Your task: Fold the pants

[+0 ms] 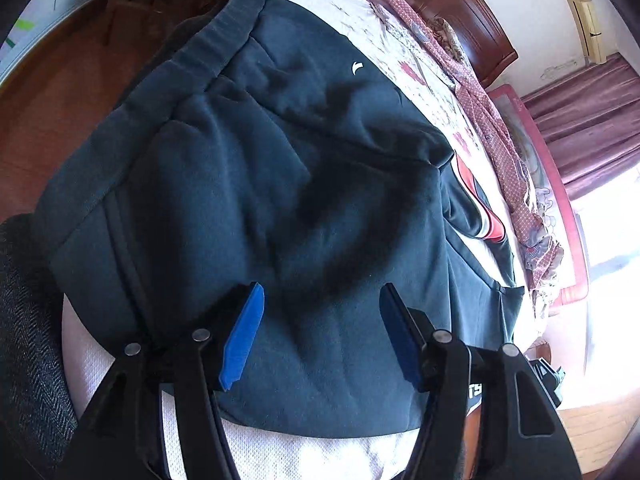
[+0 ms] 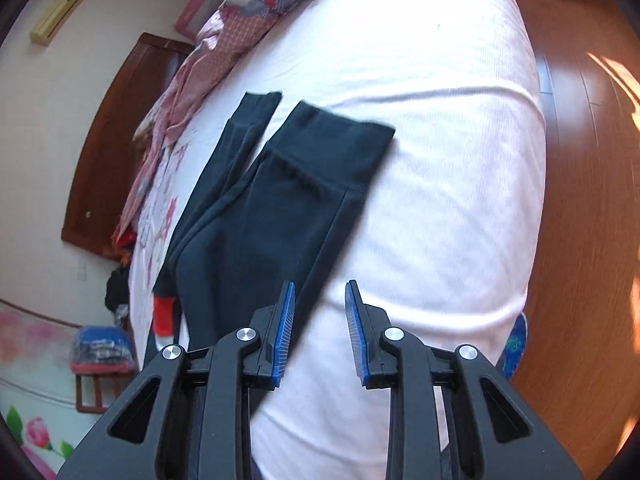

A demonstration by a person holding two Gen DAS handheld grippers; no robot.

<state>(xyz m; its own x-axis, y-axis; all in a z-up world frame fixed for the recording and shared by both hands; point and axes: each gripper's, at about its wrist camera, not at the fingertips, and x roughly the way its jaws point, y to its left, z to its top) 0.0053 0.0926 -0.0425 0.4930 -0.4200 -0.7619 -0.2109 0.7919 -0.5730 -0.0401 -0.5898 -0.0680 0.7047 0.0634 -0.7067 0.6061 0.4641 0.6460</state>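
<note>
Dark teal pants point(image 1: 256, 168) lie spread on a white bed point(image 1: 304, 456). The waistband sits at the far upper left, and a small white logo point(image 1: 357, 67) shows on the fabric. In the left wrist view my left gripper point(image 1: 322, 296) hovers over the pants with its blue pads wide apart and nothing pinched. The right wrist view shows the pant legs point(image 2: 280, 208) running away, their cuffs at the far end. My right gripper point(image 2: 320, 292) stands partly open just right of the leg's edge, over the white bed point(image 2: 440, 168), holding nothing.
A pink patterned blanket point(image 1: 500, 140) lies along the bed's far side near a wooden headboard point(image 1: 460, 12). Something red and white point(image 1: 484, 216) peeks from under the pants. Wooden floor point(image 2: 580, 200) lies beyond the bed. A dark textured fabric point(image 1: 28, 320) is at the left.
</note>
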